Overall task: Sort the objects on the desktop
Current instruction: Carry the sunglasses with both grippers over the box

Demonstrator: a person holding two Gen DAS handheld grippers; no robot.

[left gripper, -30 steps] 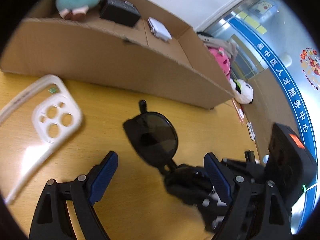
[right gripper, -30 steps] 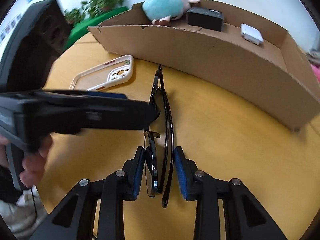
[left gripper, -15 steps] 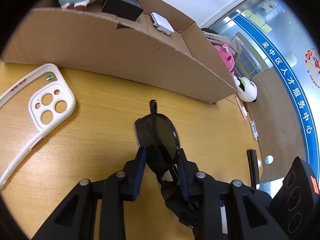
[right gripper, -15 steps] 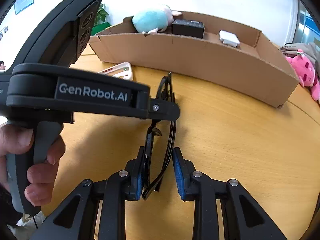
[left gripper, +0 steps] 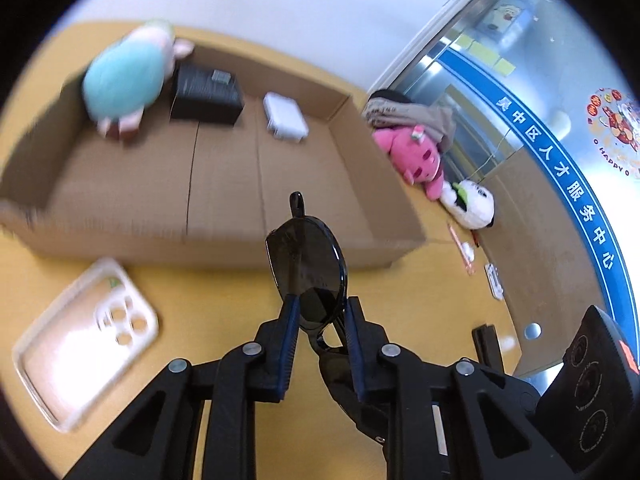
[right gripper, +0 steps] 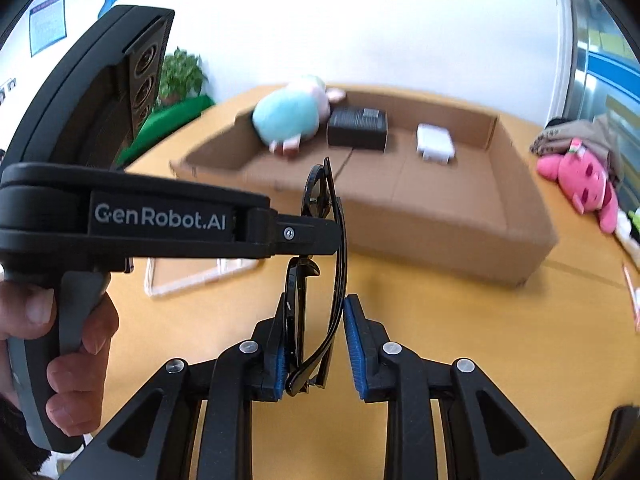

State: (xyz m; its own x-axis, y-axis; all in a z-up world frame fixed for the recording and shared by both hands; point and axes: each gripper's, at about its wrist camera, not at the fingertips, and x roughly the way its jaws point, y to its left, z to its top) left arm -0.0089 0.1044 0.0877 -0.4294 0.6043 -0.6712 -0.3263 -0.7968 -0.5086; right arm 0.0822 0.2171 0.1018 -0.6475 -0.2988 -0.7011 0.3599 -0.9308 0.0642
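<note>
Black sunglasses (left gripper: 308,268), left gripper (left gripper: 320,312) fingers closing on them

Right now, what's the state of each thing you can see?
Black round-lensed sunglasses: folded, held above the wooden table by both grippers.
Left gripper: jaws closing, pads on a lens.
Right gripper: shut on the folded frame.
Brown cardboard box: open-topped, partly filled.
White plastic phone case: empty, lying flat.

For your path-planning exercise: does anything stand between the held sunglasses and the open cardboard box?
Nothing visible does. The sunglasses hang above the table, and the cardboard box floor beyond its near wall is bare.
</note>
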